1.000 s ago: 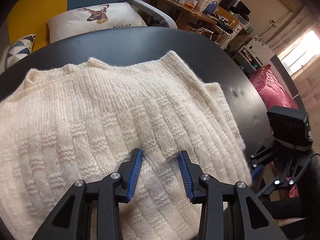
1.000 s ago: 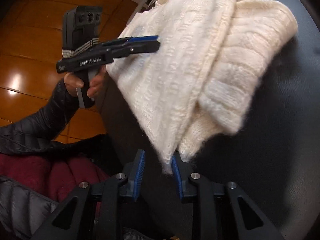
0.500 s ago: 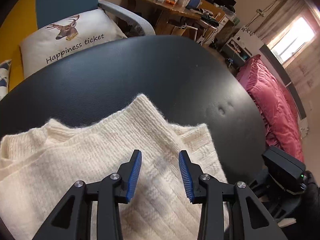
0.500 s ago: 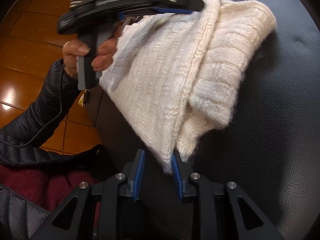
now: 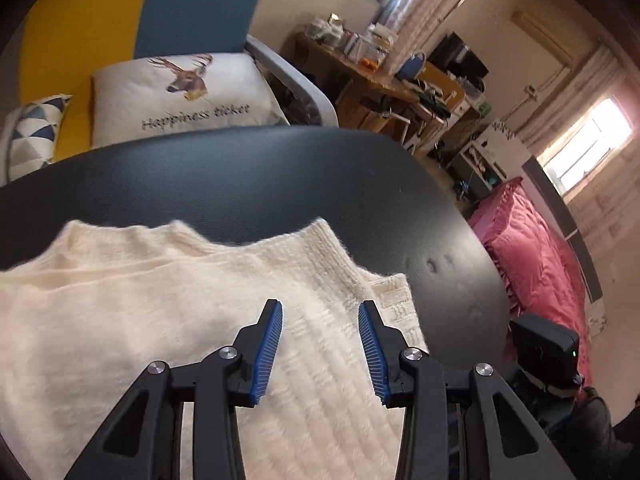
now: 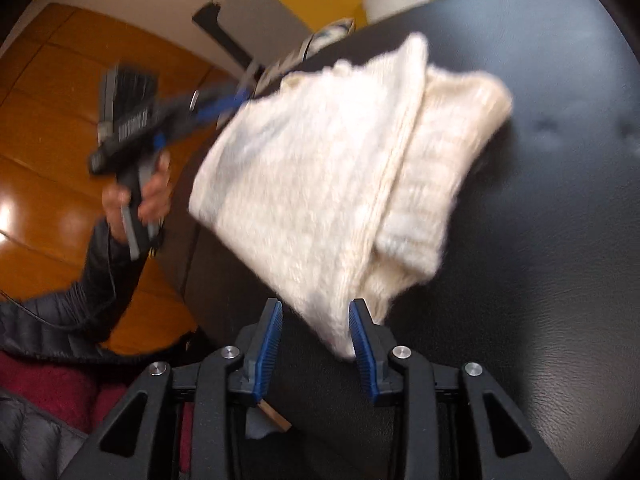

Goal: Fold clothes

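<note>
A cream knitted sweater [image 5: 168, 320] lies folded on the round black table [image 5: 280, 176]. My left gripper [image 5: 320, 312] is open and empty, hovering over the sweater's right part. In the right wrist view the sweater [image 6: 328, 184] is blurred, and its near corner sits between the fingers of my right gripper [image 6: 314, 312], which is open. The left gripper [image 6: 200, 108] also shows there, held by a hand at the sweater's far left edge. The right gripper's body [image 5: 548, 344] shows at the table's right rim.
A deer-print cushion [image 5: 180, 92] and a triangle-patterned cushion [image 5: 32, 132] sit on the yellow and blue sofa behind the table. A cluttered wooden desk [image 5: 380, 76] and a pink bed [image 5: 540, 248] stand to the right. Wooden floor [image 6: 48, 128] lies left of the table.
My right gripper has opened around the sweater's corner. My left gripper has pulled back and tilted up, so more of the table and room shows; in the right wrist view it has dropped lower and further left.
</note>
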